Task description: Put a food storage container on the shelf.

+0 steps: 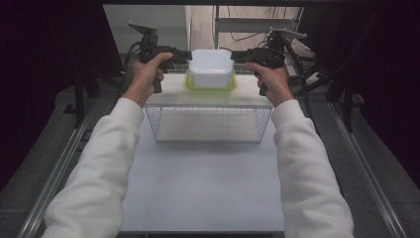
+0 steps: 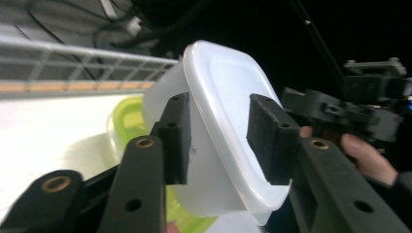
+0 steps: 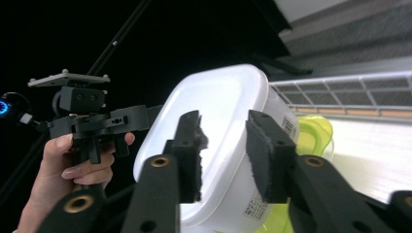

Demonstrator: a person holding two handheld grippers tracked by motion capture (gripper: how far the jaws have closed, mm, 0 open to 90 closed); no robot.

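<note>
A white plastic container (image 1: 211, 68), upturned on a green-rimmed lid (image 1: 210, 87) beyond the wire basket (image 1: 208, 124), is flanked by the left gripper (image 1: 184, 56) and right gripper (image 1: 236, 56); both jaws are held part-open around its rim, seemingly unpressed.

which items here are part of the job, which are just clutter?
In play:
- white container, upside down on the green lid
- green lid
- left claw and right claw, jaws astride the container's rim
- wire basket, probably

Lying about:
- cables on the floor beyond the table
</note>
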